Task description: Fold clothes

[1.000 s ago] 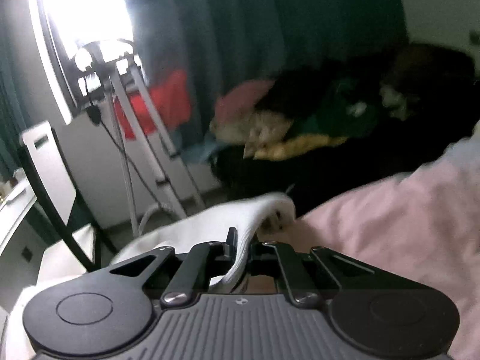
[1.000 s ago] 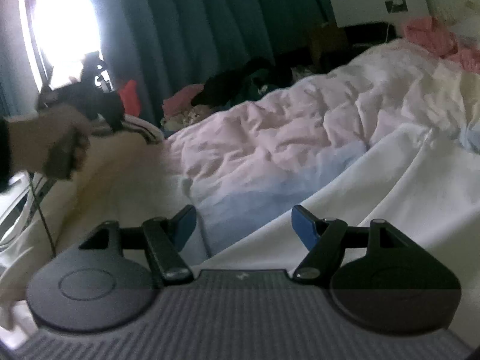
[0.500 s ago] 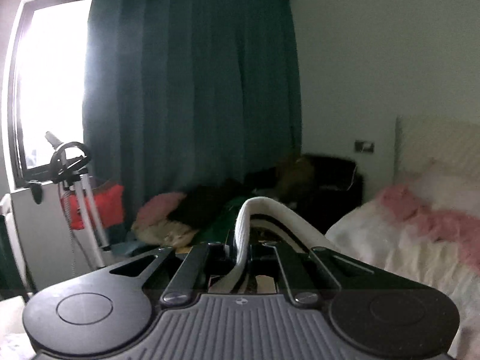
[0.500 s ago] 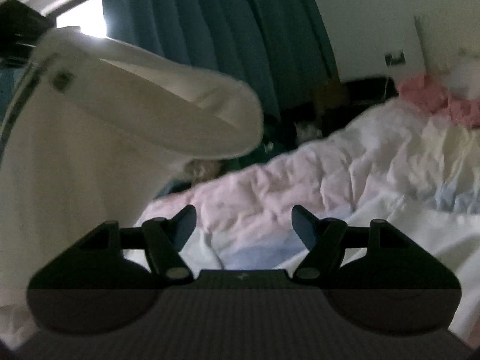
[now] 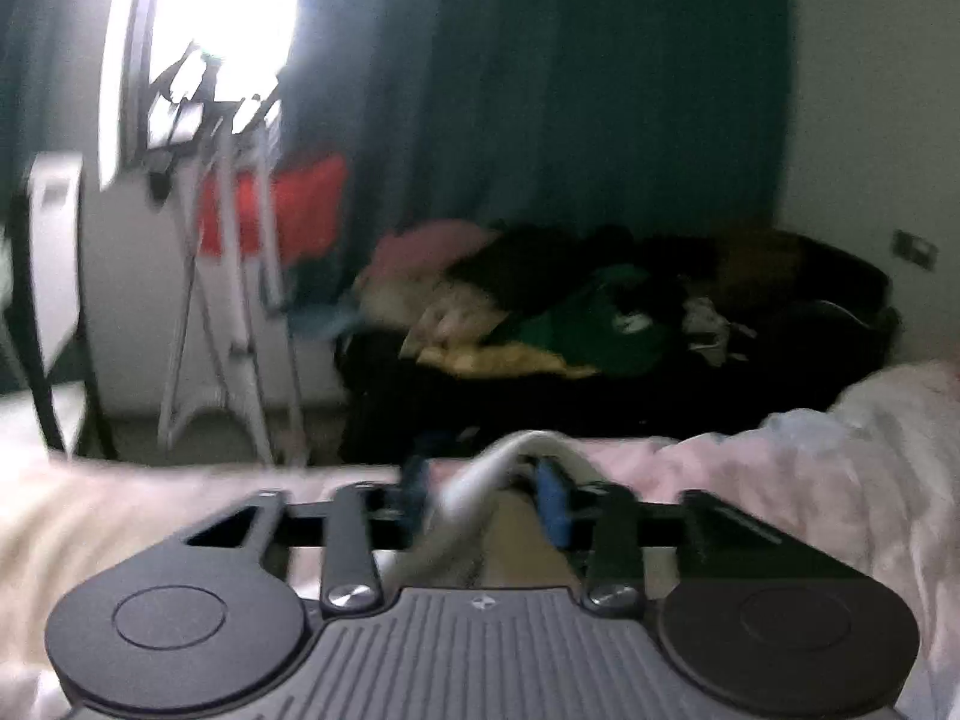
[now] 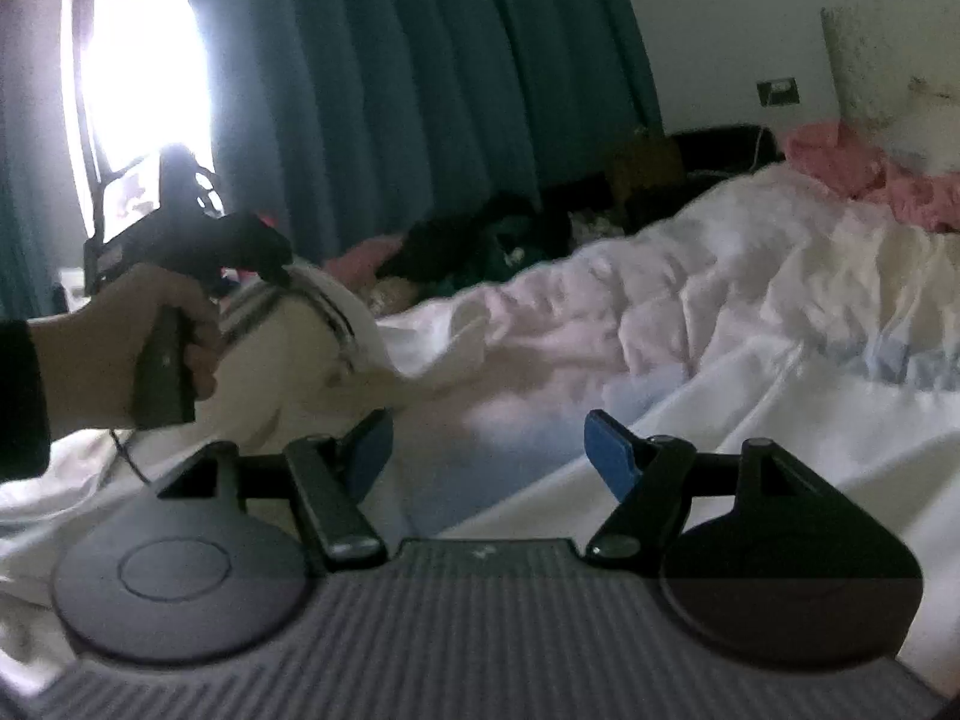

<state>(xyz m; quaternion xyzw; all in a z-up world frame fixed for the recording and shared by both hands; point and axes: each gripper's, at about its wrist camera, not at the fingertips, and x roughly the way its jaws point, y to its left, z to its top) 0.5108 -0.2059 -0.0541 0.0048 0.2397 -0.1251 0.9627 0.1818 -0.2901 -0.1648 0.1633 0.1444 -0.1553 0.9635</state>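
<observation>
A white garment [image 6: 288, 354] with a dark-striped edge lies bunched on the bed at the left. In the left wrist view its folded edge [image 5: 480, 492] loops up between the blue pads [image 5: 555, 507] of my left gripper [image 5: 483, 495]. Those jaws are opening, and the pads stand apart from the cloth. From the right wrist view a hand [image 6: 144, 336] holds the left gripper [image 6: 279, 273] low over the garment. My right gripper [image 6: 486, 456] stands open above the pale quilt [image 6: 690, 324] with nothing between its fingers.
A pink-and-white quilt covers the bed, with a pink cloth [image 6: 858, 168] near its head. Beyond the bed edge lies a dark heap of mixed clothes [image 5: 570, 312]. A white drying rack [image 5: 228, 300] with a red cloth stands by the bright window, beside dark teal curtains [image 6: 390, 90].
The left gripper, raised high with the garment half a second ago, has come back down to the bed and its jaws have parted. The right gripper has hardly moved.
</observation>
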